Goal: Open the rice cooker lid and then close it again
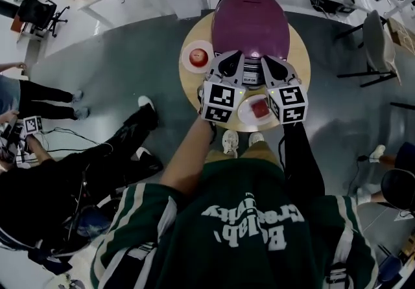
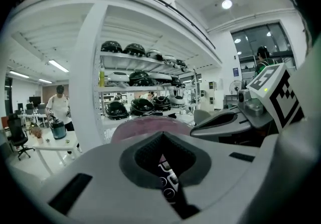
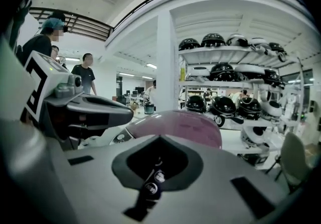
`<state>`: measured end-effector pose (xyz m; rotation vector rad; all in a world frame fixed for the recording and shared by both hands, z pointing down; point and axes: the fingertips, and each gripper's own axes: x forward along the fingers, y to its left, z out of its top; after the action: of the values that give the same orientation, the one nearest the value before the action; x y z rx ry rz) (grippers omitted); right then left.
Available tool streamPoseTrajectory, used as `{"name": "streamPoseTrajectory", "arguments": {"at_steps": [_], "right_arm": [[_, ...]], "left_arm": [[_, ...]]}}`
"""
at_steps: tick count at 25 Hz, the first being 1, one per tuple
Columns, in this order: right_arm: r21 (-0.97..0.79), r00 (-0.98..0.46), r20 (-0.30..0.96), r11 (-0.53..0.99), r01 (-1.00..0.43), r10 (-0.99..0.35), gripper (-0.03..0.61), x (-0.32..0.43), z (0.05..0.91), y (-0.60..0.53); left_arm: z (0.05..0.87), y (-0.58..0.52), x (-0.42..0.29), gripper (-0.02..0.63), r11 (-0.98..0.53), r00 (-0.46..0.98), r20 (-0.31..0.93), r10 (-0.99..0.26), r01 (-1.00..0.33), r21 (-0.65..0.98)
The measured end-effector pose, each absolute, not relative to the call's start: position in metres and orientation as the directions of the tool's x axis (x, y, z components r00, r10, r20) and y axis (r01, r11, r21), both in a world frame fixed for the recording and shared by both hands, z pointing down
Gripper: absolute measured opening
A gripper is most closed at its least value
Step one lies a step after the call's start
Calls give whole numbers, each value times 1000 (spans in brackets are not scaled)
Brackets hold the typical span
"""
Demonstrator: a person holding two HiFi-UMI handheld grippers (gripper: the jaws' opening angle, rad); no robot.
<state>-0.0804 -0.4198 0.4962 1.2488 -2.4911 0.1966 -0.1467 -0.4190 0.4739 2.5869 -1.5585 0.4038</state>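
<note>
Head view: left tool [image 1: 235, 63], right tool [image 1: 270, 65], jaws together, before rice cooker [image 1: 251, 25].

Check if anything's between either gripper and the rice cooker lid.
Nothing visible. The left gripper and right gripper sit jaws together at the cooker's front, the closed lid right ahead. A side plate lies left of the cooker; a near plate lies behind the jaw tips.

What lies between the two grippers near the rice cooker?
In the head view, the control panel of the cooker shows between left gripper and right gripper; nearer, a plate holding something red.
</note>
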Motion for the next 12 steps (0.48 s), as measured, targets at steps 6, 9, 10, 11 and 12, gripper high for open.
{"name": "streamPoseTrajectory", "arguments": {"at_steps": [6,9,10,11,12], "right_arm": [[6,-562,415,620,-785,-715,3,-83,517,-422],[16,-560,428,625,-780,-710,3,-84,518,-414],[21,-559,430,626,-779,-709,3,-83,518,-409],[23,-557,431,626,-780,-710,3,-83,518,-405],[23,-555,432,624,-781,-711,3,-83,518,-406]], "left_arm": [[501,-423,-142,0,-490,445,342,-828,-870,-55],[510,-414,-136,0,-503,453,363,-815,-862,-54],[513,-408,-134,0,-505,453,369,-812,-862,-54],[515,-404,-132,0,-506,452,376,-809,-861,-55],[516,-404,-132,0,-508,451,383,-806,-860,-56]]}}
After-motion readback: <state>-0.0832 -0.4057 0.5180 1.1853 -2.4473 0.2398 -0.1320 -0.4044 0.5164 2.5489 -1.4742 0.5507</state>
